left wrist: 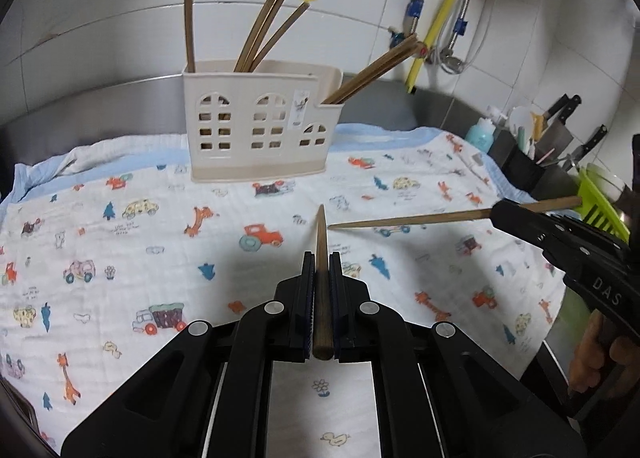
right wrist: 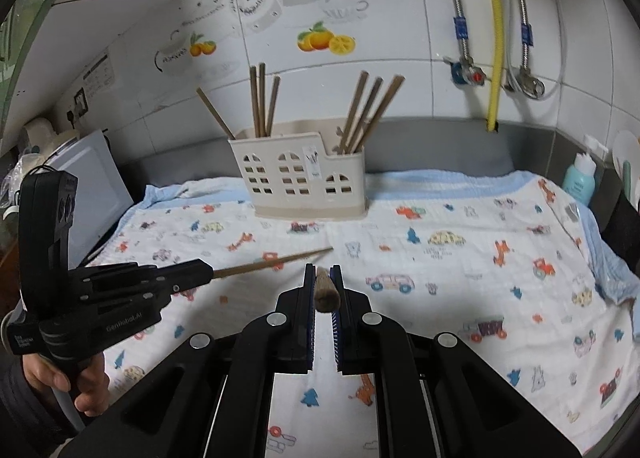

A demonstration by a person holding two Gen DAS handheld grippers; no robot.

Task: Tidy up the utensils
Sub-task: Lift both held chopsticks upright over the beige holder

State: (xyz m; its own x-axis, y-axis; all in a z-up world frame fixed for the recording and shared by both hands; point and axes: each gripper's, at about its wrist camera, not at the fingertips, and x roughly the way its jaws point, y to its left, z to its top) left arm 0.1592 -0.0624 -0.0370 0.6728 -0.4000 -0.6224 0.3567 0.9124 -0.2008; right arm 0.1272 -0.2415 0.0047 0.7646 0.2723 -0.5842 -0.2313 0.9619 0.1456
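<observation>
Only the left wrist view showed the knives (left wrist: 560,118) at the right. The left gripper (left wrist: 321,258) pinched one chopstick (left wrist: 321,278) lengthwise, tip toward the holder (left wrist: 260,126). The right gripper (right wrist: 322,270) pinched a second chopstick (right wrist: 326,292) almost end-on, above the cloth-covered worktop (right wrist: 460,278).

The utensil holder (right wrist: 306,176) stands on the cloth (right wrist: 460,282) at 12 o'clock, before the wall; chopsticks (right wrist: 262,98) stand in its left compartment, more chopsticks (right wrist: 366,110) in its right one; a bottle (right wrist: 578,180) stands at 2 o'clock.
</observation>
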